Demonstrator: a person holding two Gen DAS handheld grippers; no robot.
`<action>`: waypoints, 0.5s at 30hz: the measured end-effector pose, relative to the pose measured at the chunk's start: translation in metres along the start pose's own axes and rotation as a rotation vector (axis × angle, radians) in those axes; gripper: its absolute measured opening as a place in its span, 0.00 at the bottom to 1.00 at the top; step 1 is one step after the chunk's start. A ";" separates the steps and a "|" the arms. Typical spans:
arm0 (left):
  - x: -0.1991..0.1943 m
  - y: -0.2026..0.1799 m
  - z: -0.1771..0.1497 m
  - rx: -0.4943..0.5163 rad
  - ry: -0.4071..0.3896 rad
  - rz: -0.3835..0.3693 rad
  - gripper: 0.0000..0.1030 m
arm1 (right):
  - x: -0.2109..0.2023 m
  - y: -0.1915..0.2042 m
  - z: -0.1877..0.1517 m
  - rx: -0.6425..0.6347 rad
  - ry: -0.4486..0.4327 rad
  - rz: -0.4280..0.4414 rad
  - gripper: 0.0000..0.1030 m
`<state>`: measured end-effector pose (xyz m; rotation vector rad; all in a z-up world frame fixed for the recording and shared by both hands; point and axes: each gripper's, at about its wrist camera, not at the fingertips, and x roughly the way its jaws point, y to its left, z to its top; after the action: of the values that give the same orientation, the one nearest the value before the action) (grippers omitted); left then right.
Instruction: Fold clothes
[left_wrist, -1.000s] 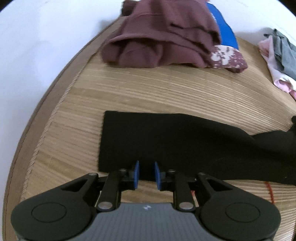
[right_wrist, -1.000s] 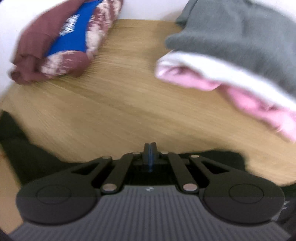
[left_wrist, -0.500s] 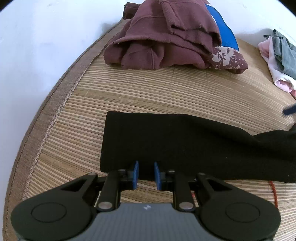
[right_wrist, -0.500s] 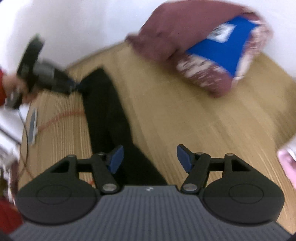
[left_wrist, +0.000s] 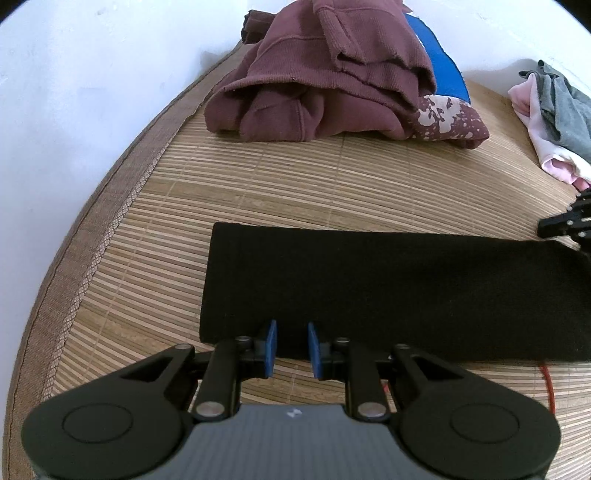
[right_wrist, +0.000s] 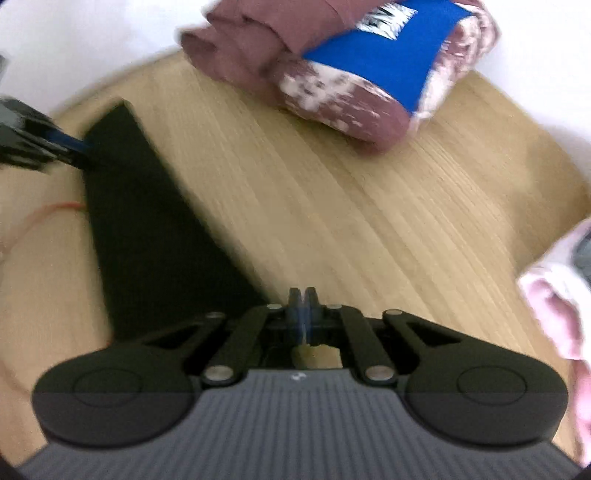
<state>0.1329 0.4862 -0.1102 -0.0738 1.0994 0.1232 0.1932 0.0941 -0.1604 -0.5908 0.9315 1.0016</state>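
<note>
A long black garment (left_wrist: 388, 291) lay flat as a narrow strip across the middle of the left wrist frame, on a woven bamboo mat (left_wrist: 258, 177). Its left end was square and neat, and no wrinkles showed.

The left claw (left_wrist: 291, 349) sat at the lower centre of that frame with a small gap between its blue pads, straddling the strip's near edge without visibly pinching the cloth. The right claw (right_wrist: 303, 314), at the lower centre of its own blurred frame, had its fingers pressed together; whether any cloth was caught between them could not be told (the black fabric ended just to its left).

At the top of both frames a maroon sweatshirt (left_wrist: 321, 77) was bundled with a blue-and-patterned piece (right_wrist: 373, 74), loosely rather than squarely. A pink and grey heap (left_wrist: 550, 110) lay crumpled at the upper right of the left view.

Judging by this, the black garment seemed already narrowed lengthwise, with the crosswise folds into a compact stack yet to do. The heap at the right looked untouched, so most of the work appeared to remain.
</note>
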 end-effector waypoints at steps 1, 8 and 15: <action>0.000 0.001 0.000 0.000 0.000 -0.003 0.21 | 0.001 0.002 0.000 0.002 -0.006 -0.031 0.08; -0.047 0.039 0.002 -0.171 -0.175 -0.127 0.28 | -0.042 -0.008 -0.026 0.149 -0.156 -0.075 0.11; -0.019 0.079 0.004 -0.309 -0.075 -0.104 0.48 | -0.086 0.047 -0.115 0.268 -0.184 0.037 0.11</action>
<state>0.1171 0.5637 -0.0917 -0.3998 0.9925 0.2001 0.0887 -0.0128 -0.1434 -0.2532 0.8958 0.9279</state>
